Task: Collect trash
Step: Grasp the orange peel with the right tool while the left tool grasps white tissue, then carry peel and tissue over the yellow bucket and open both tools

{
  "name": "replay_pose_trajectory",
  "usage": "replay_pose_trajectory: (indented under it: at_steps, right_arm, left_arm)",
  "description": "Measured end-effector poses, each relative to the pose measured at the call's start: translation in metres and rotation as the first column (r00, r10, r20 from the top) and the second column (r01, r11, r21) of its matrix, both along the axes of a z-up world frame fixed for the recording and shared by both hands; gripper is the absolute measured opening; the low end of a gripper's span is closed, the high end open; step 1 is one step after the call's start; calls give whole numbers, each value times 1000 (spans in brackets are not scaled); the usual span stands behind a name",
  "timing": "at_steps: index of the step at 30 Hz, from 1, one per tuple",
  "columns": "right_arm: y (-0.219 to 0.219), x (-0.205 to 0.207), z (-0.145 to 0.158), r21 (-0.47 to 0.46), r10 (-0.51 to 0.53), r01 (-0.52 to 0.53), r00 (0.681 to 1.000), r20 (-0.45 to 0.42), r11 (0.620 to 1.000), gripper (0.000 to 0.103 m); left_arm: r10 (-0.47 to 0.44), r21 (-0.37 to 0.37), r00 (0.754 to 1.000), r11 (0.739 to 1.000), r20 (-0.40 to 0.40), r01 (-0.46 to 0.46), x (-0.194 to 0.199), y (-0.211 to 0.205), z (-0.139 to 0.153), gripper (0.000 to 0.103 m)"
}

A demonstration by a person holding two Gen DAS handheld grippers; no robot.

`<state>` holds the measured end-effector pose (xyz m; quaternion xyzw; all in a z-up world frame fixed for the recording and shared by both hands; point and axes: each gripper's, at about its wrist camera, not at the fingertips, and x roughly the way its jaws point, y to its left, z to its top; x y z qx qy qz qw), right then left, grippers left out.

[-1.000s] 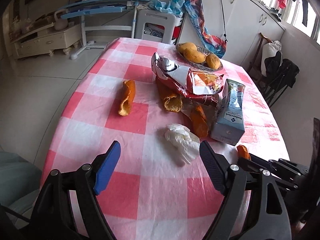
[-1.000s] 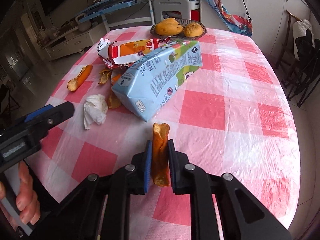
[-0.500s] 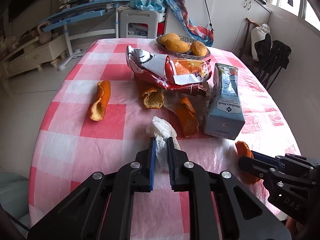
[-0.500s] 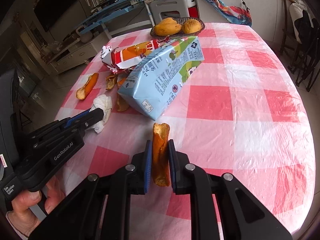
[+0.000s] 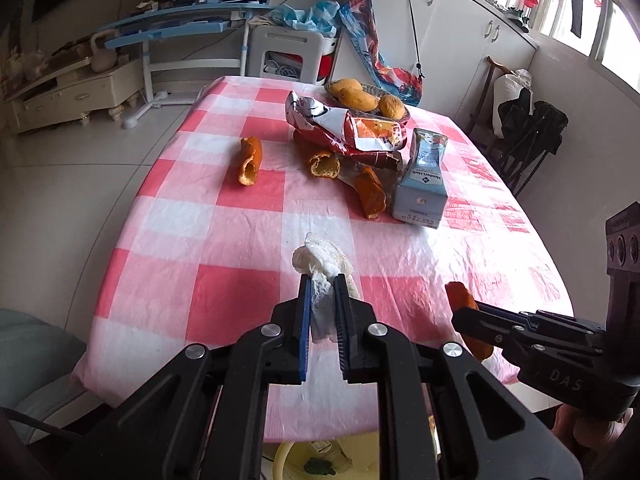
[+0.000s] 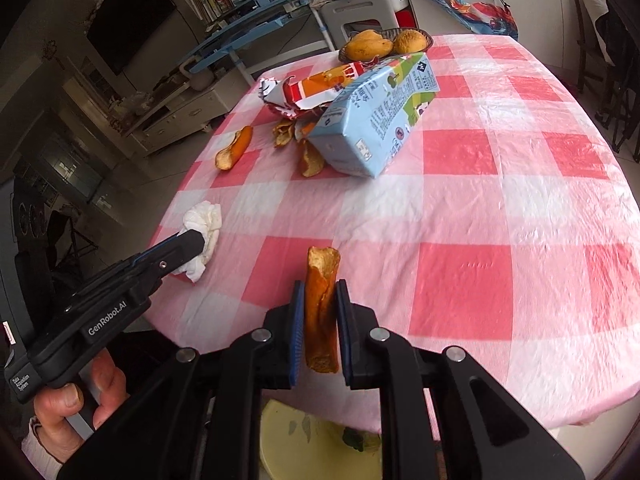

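From the left wrist, the left hand-held gripper (image 5: pixel 323 312) has just been closing and now pinches a crumpled white tissue (image 5: pixel 322 264), whose loose end bunches out past the fingertips above the checked bench (image 5: pixel 224 240). Ahead of it lie more trash: an orange peel (image 5: pixel 250 156) to the left, a torn snack bag (image 5: pixel 348 132) and a blue carton (image 5: pixel 422 184) to the right. Below the fingers a yellow bin (image 5: pixel 320 456) shows, likely the drop point. From the right wrist, the right hand-held gripper (image 6: pixel 318 320) is narrow, clamped on a long strip of peel (image 6: pixel 320 304) held upright so it clears the bench edge. To its left the other gripper carries the tissue, and the bin sits just below the fingers.
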<state>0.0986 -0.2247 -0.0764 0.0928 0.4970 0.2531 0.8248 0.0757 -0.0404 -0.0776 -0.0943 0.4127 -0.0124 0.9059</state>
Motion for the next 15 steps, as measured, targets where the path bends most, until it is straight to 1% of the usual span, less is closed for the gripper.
replay_pose_trajectory:
  at_steps: [6,10,13,15]
  right_arm:
    - [8,-37,4,-23,59,-59,998,19,998,16]
    - [11,-65,-3,-49,88,-88,996,-2,995,16]
    - [8,-83,-9,-62,85,-86,996,-27,994,16]
    - [3,-90,-13,-64,59,-62,997,-45,996,18]
  left_arm:
    - [-15,28,1000,1000,8,15,-34,-3,5,11]
    - [-33,41,999,999,12,33,-53,-5,8,11]
    - [-56,52,998,997,9,55,-66,-9,9,11]
    - [-74,62,997,995,3,74,-75,-13,8,11]
